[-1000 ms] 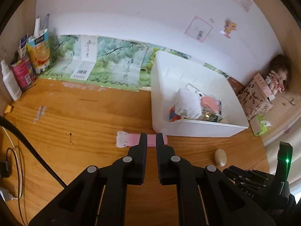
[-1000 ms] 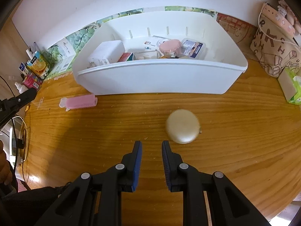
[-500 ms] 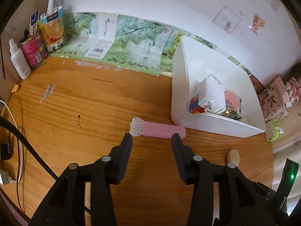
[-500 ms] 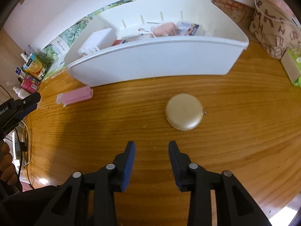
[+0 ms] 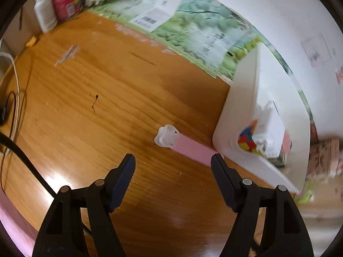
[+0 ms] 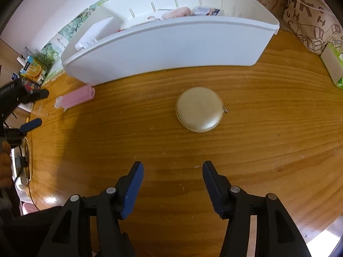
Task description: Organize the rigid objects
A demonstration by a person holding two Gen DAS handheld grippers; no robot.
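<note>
Tabletop [image 6: 278, 139], wood, w/ white bin [image 6: 171, 45] at the back, already holding a white box, colour cube & other bits. Left hand-held gripper [image 5: 172, 165] spread wide, empty, above the pink case [image 5: 190, 148] w/ white cap; case lies flat, far end just beside the bin's corner. Right hand-held gripper [image 6: 172, 173] also spread, empty, near the round cream pouch [image 6: 199, 109], which sits apart from the bin's front wall

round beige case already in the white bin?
No, the round beige case lies on the wooden table, in front of the white bin.
</note>
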